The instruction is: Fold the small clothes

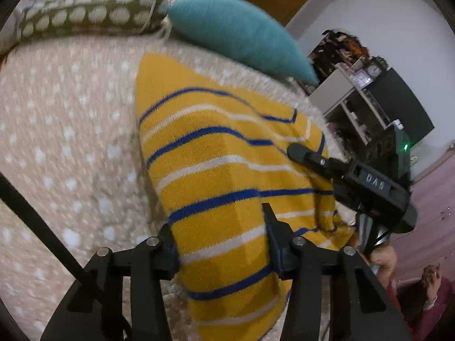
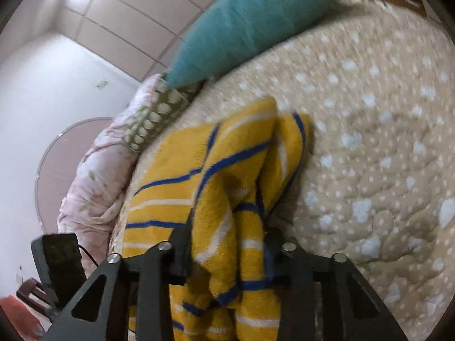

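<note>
Both grippers are clamped on the same garment: the left gripper [image 1: 220,238] has its black fingers pinching a fold of the yellow striped sweater [image 1: 227,176], and the right gripper [image 2: 227,244] grips a bunched wad of that fuzzy knit between its own black fingers. In the left wrist view the right gripper's finger [image 1: 310,159] pokes in from the right, pressed against the sweater's far edge. The sweater is a plush mustard-yellow fleece banded with thin royal-blue and white stripes; part of it lies spread in a smooth tapering panel on the bed, and part hangs gathered in soft vertical folds from the right gripper. Beneath it stretches a quilted beige bedspread [image 1: 71,142], puckered and dotted with pale spots. Near its upper edge rests a teal pillow [image 1: 236,28], plump and fuzzy, beside an olive bolster with cream dots [image 1: 85,14]. A crumpled pink floral blanket [image 2: 93,176] lies along the bed's edge.
</note>
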A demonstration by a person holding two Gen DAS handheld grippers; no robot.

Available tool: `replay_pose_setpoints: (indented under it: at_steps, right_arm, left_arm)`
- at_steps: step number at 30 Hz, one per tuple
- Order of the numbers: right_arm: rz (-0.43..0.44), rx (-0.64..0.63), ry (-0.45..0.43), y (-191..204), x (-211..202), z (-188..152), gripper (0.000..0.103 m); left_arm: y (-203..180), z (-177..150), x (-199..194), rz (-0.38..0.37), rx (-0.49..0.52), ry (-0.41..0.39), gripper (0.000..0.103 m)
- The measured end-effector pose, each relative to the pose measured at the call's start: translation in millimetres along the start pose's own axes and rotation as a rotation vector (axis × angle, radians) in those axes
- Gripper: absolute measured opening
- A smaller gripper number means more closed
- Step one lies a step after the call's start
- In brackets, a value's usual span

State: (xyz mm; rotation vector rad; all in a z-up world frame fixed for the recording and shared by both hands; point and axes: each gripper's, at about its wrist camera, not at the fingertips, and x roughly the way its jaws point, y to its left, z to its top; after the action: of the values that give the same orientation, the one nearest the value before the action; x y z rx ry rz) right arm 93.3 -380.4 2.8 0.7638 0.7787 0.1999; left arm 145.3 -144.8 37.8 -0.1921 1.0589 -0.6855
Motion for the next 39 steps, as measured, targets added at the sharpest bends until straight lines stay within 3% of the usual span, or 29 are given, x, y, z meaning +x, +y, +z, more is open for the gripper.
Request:
replay_pose_setpoints:
  at_steps: [2, 5, 7, 8, 9, 12, 15, 19, 23, 24, 25, 26, 30, 33, 36, 38, 39]
  right_arm:
    - [0.035, -0.018, -0.039, 7, -9, 2, 0.037]
    - [0.026, -0.058, -0.074, 13, -17, 1, 0.037]
    - [-0.043, -0.044, -0.052, 1, -12, -2, 0.043]
    - [-0.123, -0.042, -0.034, -8, -9, -4, 0.048]
    - [-0.172, -0.049, -0.03, -14, -9, -7, 0.064]
    - [-0.187, -0.045, -0.051, -26, -25, -13, 0.065]
    - [-0.252, -0.091, -0.102, -9, -51, -17, 0.065]
    - [-0.218, -0.163, -0.161, 26, -82, -26, 0.065]
    - [-0.204, -0.248, -0.125, 49, -81, -48, 0.065]
    - [-0.231, -0.275, -0.091, 50, -73, -56, 0.059]
    - [-0.245, -0.285, -0.062, 47, -69, -61, 0.042]
    - [-0.259, -0.283, -0.022, 42, -63, -67, 0.005]
    - [-0.322, -0.14, -0.017, 1, -74, -76, 0.006]
    - [-0.344, -0.079, -0.01, -18, -80, -78, 0.008]
    - [-0.416, -0.115, -0.029, -6, -87, -78, 0.022]
    - [-0.457, -0.151, -0.112, 16, -101, -80, 0.024]
    - [-0.436, -0.186, -0.169, 32, -111, -82, 0.024]
  left_arm:
    - [-8, 4, -9, 0.017, 0.034, -0.018, 0.047]
    - [-24, -3, 2, 0.111, 0.107, 0.015, 0.053]
    - [-25, -20, 21, 0.213, 0.12, 0.072, 0.06]
    - [-24, -26, 26, 0.24, 0.125, 0.066, 0.065]
    - [-26, -34, 26, 0.246, 0.128, 0.043, 0.067]
    - [-30, -52, 13, 0.242, 0.123, 0.05, 0.069]
    - [-36, -72, -9, 0.262, 0.149, 0.013, 0.069]
    - [-41, -100, -37, 0.286, 0.16, -0.036, 0.069]
    - [-31, -121, -48, 0.343, 0.128, -0.053, 0.069]
    - [-26, -126, -51, 0.36, 0.118, -0.052, 0.069]
    - [-23, -131, -52, 0.381, 0.113, -0.055, 0.069]
    - [-21, -136, -55, 0.399, 0.112, -0.059, 0.069]
    - [-7, -154, -60, 0.47, 0.098, -0.08, 0.071]
    - [9, -166, -53, 0.483, 0.061, -0.047, 0.073]
    - [13, -176, -53, 0.499, 0.063, -0.094, 0.083]
    - [14, -180, -53, 0.507, 0.067, -0.111, 0.085]
    - [15, -182, -53, 0.506, 0.065, -0.123, 0.088]
